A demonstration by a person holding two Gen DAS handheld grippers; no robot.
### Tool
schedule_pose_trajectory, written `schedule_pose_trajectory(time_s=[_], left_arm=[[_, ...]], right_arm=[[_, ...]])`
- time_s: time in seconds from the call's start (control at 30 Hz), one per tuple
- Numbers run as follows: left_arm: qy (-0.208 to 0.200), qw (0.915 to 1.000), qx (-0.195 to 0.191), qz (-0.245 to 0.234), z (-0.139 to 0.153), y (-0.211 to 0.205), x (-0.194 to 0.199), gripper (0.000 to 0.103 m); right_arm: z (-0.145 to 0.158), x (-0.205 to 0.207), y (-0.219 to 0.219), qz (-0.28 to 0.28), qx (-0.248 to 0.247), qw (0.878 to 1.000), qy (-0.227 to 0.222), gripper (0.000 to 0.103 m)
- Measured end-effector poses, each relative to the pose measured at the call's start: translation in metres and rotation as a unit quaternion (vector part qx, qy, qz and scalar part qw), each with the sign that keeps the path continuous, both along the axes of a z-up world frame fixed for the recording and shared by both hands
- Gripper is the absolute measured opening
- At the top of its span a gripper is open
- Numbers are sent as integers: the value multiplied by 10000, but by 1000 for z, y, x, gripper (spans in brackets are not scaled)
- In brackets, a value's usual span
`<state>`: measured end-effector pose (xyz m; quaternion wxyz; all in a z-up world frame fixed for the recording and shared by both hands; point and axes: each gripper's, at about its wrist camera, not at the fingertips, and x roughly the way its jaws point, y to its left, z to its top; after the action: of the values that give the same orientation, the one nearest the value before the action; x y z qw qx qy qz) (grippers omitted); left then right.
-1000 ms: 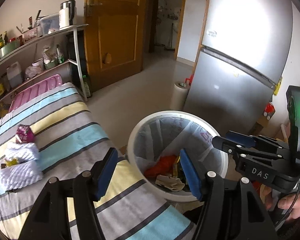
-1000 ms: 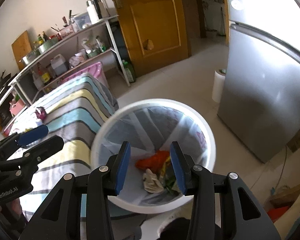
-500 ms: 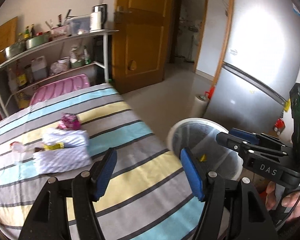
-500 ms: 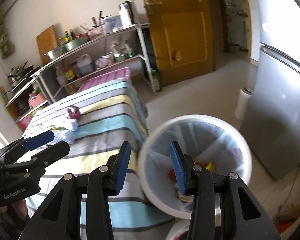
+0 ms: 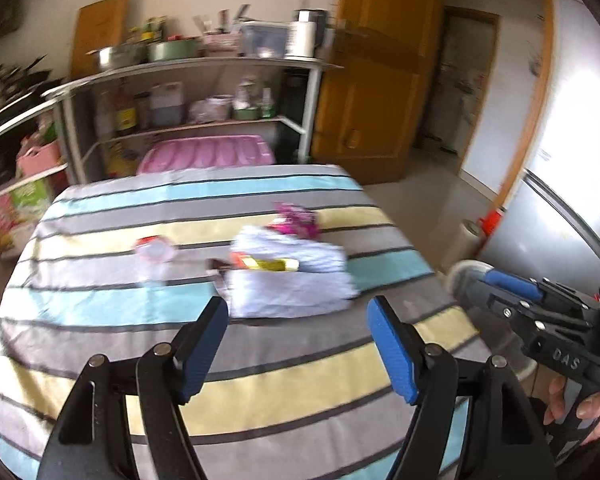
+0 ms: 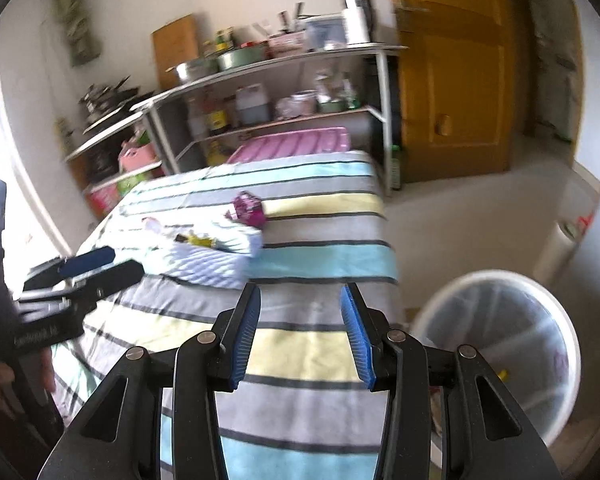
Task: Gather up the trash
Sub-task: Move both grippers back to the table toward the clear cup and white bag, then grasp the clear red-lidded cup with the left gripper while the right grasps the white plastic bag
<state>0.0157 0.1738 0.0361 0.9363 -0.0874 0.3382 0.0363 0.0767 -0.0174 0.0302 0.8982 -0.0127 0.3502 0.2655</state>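
On the striped table [image 5: 260,384] lie a white quilted tissue pack [image 5: 292,280], a yellow-orange wrapper [image 5: 266,264] on it, a crumpled magenta wrapper [image 5: 296,220] behind it and a clear plastic piece with a red cap [image 5: 154,250] to its left. My left gripper [image 5: 298,344] is open and empty, just short of the tissue pack. My right gripper [image 6: 302,338] is open and empty above the table's near right part [image 6: 300,344]. The white lined trash bin [image 6: 500,344] stands on the floor at right; the tissue pack [image 6: 216,254] and magenta wrapper [image 6: 249,208] lie ahead-left.
Metal shelves [image 5: 188,92] with pots, bottles and jars stand behind the table, with a pink lid [image 5: 208,154] in front. A wooden door [image 5: 384,80] and a silver fridge [image 5: 556,220] are at right. A white paper roll [image 6: 560,248] stands on the floor.
Both grippers have swung left from over the trash bin to over the striped table. The bin has slid to the right edge of both views. Both stay open and empty.
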Motion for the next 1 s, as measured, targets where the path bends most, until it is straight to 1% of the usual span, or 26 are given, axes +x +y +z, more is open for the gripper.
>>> schedule_pose_trajectory(time_s=[0.1, 0.2, 0.33, 0.43, 0.5, 0.67, 0.8, 0.87, 0.9, 0.93, 1.0], left_arm=[[-10, 9997, 43, 225, -1, 21, -4, 76], [-5, 9992, 3, 401, -3, 39, -6, 77], [51, 9982, 67, 587, -6, 63, -5, 77], [108, 9977, -29, 661, -9, 79, 1, 77], [132, 9976, -11, 683, -12, 87, 6, 78], [312, 9965, -87, 767, -22, 107, 19, 78], [446, 9961, -7, 758, -27, 116, 33, 78], [464, 9959, 7, 780, -29, 118, 40, 78], [466, 9960, -2, 759, -31, 119, 44, 78], [494, 9959, -20, 758, -32, 121, 47, 78], [563, 9957, -29, 729, -36, 120, 52, 78]], right_arm=[[-4, 9, 23, 256, -68, 9996, 104, 44], [-9, 16, 42, 475, -148, 9986, 185, 44], [-13, 25, 65, 947, -124, 9950, 288, 44], [-16, 33, 84, 1204, -156, 9919, 363, 44], [-18, 38, 96, 1390, -231, 9895, 324, 44], [-28, 50, 118, 1775, -348, 9824, 455, 44], [-34, 58, 125, 1990, -443, 9779, 463, 44], [-39, 62, 128, 2214, -351, 9726, 623, 47], [-40, 62, 130, 2262, -356, 9713, 651, 54], [-42, 62, 132, 2296, -385, 9702, 665, 58], [-44, 62, 133, 2358, -408, 9686, 680, 58]])
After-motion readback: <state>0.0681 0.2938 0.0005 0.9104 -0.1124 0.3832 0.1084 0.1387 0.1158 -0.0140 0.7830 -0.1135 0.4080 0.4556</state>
